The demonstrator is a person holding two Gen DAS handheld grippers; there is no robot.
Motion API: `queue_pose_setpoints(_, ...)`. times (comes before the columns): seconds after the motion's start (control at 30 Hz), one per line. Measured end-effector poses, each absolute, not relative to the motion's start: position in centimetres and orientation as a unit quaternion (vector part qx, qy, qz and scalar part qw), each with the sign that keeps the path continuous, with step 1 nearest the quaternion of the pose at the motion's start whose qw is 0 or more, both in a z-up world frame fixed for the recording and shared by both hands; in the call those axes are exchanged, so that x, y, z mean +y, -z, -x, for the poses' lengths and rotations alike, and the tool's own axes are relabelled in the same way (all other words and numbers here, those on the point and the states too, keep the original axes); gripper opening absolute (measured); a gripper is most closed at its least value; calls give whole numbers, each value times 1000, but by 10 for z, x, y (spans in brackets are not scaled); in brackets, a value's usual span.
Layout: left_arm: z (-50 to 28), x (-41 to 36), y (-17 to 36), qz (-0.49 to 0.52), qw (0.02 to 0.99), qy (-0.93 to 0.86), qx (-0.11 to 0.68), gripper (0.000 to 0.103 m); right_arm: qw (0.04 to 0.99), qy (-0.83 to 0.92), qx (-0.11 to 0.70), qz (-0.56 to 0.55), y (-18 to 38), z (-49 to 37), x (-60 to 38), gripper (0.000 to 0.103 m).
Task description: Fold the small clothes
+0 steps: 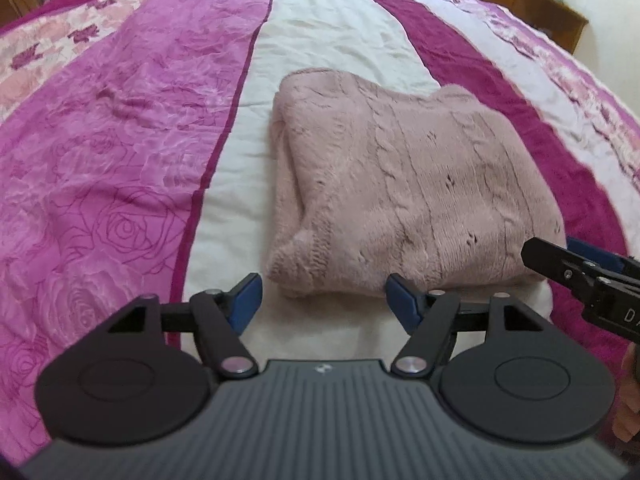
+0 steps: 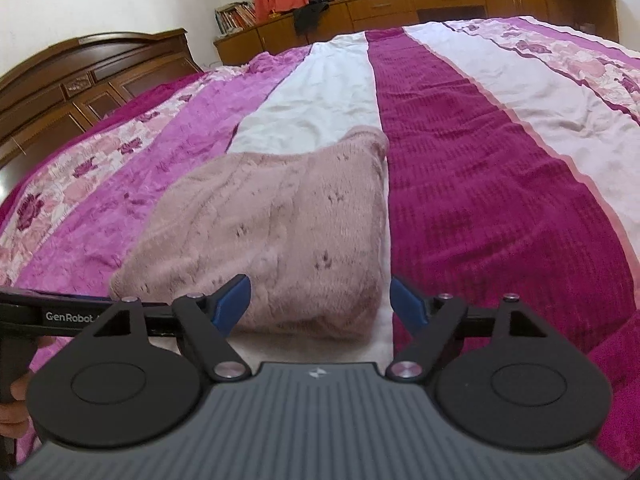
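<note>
A pale pink cable-knit sweater (image 1: pixel 404 184) lies folded into a thick rectangle on the white stripe of the bedspread (image 1: pixel 120 152). My left gripper (image 1: pixel 324 300) stands open just short of the sweater's near edge, nothing between its blue pads. In the right wrist view the same sweater (image 2: pixel 272 224) fills the middle, and my right gripper (image 2: pixel 320 304) is open at its near right corner, holding nothing. The right gripper's black body (image 1: pixel 588 280) shows at the right edge of the left wrist view. The left gripper's black side (image 2: pixel 60 316) shows at the left edge of the right wrist view.
The bedspread (image 2: pixel 480 184) has magenta, pink floral and white stripes and spreads wide on all sides. A dark wooden headboard (image 2: pixel 80 76) stands at the far left, and low wooden cabinets (image 2: pixel 420 4) run along the wall behind the bed. A hand (image 2: pixel 12 412) grips the left tool.
</note>
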State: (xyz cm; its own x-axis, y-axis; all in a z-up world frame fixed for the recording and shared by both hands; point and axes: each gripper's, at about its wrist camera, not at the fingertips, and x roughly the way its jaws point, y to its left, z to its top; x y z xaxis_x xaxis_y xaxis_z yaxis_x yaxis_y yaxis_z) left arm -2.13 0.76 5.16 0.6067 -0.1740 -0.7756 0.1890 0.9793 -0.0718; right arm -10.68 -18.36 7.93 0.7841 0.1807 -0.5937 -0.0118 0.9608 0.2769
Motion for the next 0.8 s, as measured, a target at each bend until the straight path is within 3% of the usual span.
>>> queue_pose_setpoints(0.8,23,-11,-36,-27,890,76,449,70,925,-50,356,-120,-59,103,-177,83)
